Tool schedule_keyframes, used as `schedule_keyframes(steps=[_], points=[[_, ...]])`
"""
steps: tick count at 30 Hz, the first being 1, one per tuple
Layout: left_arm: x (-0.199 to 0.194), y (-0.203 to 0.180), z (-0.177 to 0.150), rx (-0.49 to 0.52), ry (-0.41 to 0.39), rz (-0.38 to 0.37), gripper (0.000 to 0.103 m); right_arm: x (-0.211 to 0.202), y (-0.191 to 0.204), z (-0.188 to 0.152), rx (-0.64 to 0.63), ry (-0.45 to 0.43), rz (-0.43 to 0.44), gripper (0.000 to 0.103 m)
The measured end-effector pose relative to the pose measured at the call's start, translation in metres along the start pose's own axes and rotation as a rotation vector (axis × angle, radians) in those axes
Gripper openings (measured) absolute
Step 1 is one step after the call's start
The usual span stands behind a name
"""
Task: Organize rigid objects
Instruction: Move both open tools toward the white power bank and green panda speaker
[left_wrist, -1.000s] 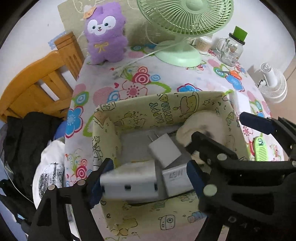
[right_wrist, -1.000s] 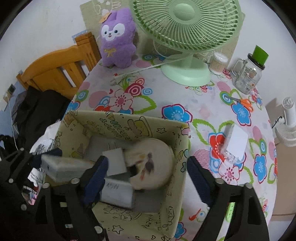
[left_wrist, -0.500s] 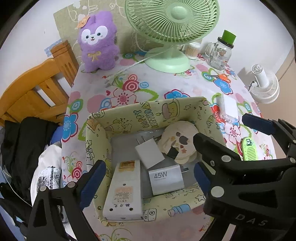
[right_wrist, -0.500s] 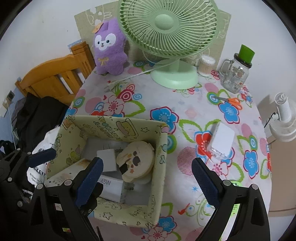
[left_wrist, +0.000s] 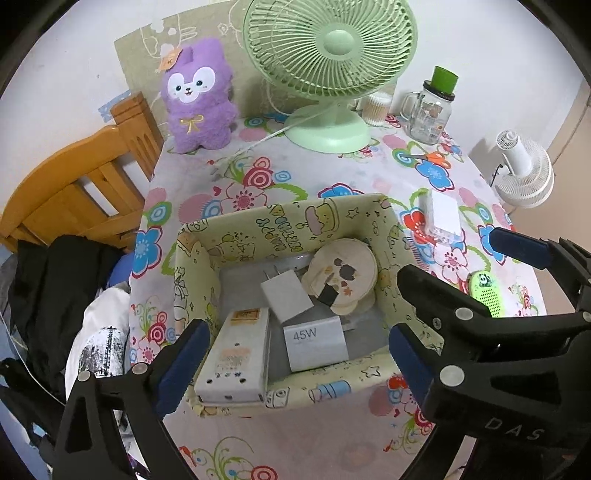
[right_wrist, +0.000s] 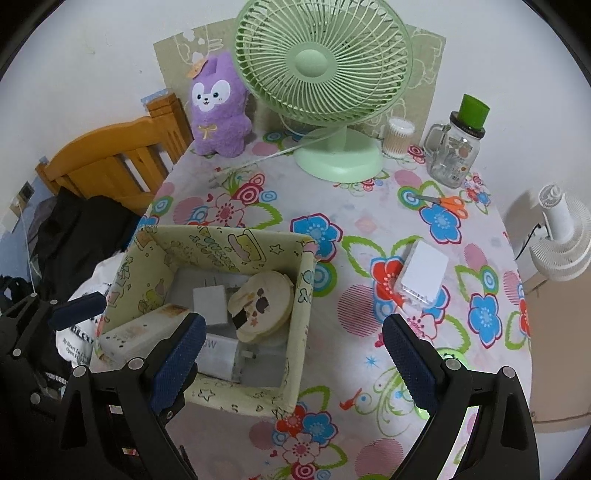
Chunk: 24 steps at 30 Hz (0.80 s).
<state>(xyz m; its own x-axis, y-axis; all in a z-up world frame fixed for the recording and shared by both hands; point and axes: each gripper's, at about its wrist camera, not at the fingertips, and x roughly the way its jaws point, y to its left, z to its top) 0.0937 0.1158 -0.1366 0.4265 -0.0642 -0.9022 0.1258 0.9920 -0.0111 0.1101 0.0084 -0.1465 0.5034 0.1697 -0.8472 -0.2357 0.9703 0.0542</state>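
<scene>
Four items lie in the box (left_wrist: 295, 225): a power strip (left_wrist: 236, 358), two chargers (left_wrist: 316, 343) and one round mirror (left_wrist: 341, 273), with both grippers, left (left_wrist: 295, 362) and right (right_wrist: 291, 354), empty; the left's jaws are opening, the right's wide apart. On the floral tablecloth (right_wrist: 369, 225), one white box (right_wrist: 423, 273) lies at 3 o'clock of the box, one fan (right_wrist: 323, 62) at 12, beside one plush (right_wrist: 218, 107) and one jar (right_wrist: 456, 155).

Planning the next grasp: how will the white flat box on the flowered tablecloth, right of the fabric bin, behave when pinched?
The white flat rectangular box looks rigid, so it probably won't flex in the tongs. Its smooth faces may be slippery. It lies flat on the flowered tablecloth, so it is unlikely to roll or tip; a push would probably slide it, perhaps bunching the cloth.
</scene>
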Motion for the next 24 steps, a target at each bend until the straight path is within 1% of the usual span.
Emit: schedule_keyframes(steps=[10, 24], points=[[-0.019, -0.023, 0.001, -0.005, -0.034, -0.011, 0.101, -0.027, -0.023, -0.005, 0.007, -0.04, -0.002, 0.098], [-0.033, -0.073, 0.012, 0.037, -0.07, -0.032, 0.101, -0.054, -0.071, -0.01, 0.031, -0.066, -0.019, 0.098]])
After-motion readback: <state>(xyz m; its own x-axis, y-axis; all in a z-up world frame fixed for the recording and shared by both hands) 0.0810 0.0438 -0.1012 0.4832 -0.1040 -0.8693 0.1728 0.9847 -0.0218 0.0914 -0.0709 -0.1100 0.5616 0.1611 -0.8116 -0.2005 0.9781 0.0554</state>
